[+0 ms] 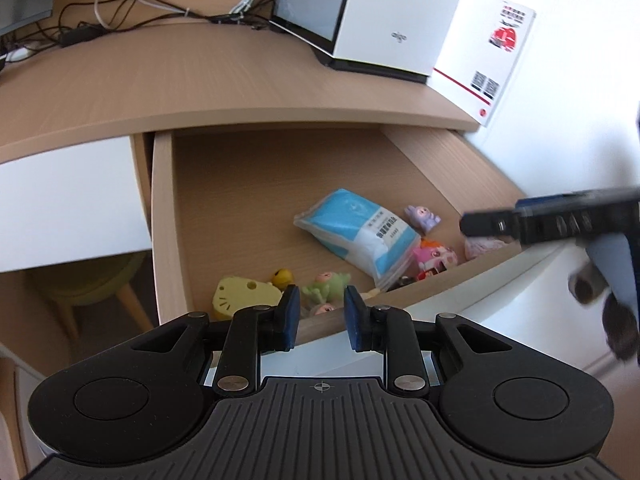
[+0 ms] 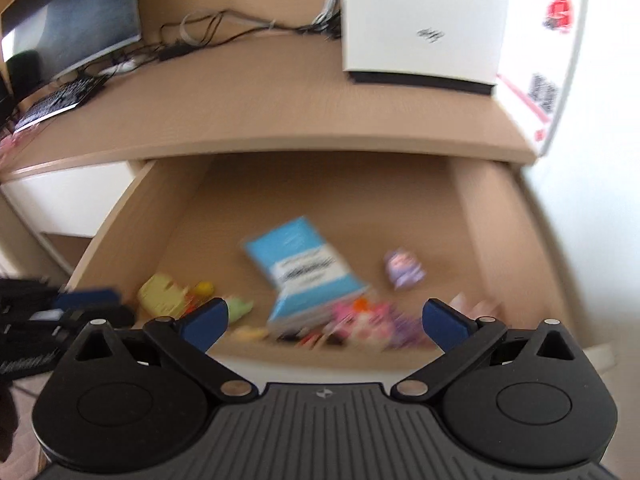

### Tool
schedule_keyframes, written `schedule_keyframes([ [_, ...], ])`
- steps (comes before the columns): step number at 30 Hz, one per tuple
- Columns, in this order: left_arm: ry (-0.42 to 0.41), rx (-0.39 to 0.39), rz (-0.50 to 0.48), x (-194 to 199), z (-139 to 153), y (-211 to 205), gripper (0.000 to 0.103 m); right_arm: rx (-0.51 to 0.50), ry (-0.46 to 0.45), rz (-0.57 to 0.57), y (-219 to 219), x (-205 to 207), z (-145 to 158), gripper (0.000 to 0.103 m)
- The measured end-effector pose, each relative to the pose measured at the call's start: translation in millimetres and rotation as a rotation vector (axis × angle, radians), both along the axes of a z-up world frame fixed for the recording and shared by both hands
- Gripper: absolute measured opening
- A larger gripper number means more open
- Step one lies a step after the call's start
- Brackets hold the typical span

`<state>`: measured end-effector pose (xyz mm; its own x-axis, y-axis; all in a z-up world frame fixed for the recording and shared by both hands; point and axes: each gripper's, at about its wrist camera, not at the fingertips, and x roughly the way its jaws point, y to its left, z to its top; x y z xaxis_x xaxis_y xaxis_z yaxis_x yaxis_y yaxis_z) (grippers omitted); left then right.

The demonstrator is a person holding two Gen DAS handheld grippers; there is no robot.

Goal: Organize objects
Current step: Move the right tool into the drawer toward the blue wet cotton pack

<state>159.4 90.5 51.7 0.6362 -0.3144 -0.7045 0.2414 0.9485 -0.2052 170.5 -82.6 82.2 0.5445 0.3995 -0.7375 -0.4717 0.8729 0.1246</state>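
1. Nearest in the left wrist view, the left gripper has its blue-padded fingers drawn close with a narrow gap and nothing between them; it hangs over the front edge of the open light-wood drawer
2. The right gripper has its fingers spread wide and empty, above the same drawer front; that view is blurred
3. Along the drawer's front lie the small toys: one pale yellow perforated plastic piece, one small yellow round figure, one green soft-looking figure, one pink boxy toy figure; a further pinkish thing sits by the right wall, too hidden to name. These look light and rigid, likely slippery, best pinched across the body
4. Mid-drawer, one blue and white soft plastic packet leans on the toys; it should be light and floppy, so a pinch on a sealed edge suits it
5. Beside it, one small purple figure, apart from the rest
6. Farthest, on the wooden worktop: one white box-shaped device and tangled cables
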Motion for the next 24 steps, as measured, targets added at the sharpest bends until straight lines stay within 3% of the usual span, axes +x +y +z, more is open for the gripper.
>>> schedule_keyframes([
  [7,0.019,-0.011,-0.021,-28.7,4.0,-1.5,0.026,0.007,0.151,0.004,-24.1,6.6,-27.3,0.103],
  [12,0.088,0.007,-0.105,-27.9,11.5,-4.1,0.024,-0.014,0.118,0.064,-27.7,-17.5,-24.9,0.103],
  [16,0.159,-0.1,-0.116,-4.2,16.7,-7.4,0.024,-0.034,0.076,0.088,-29.2,-35.2,-22.6,0.103],
  [24,0.154,-0.108,-0.165,42.1,21.5,-31.6,0.024,-0.004,0.077,0.122,-46.8,-60.5,-18.6,0.103],
])
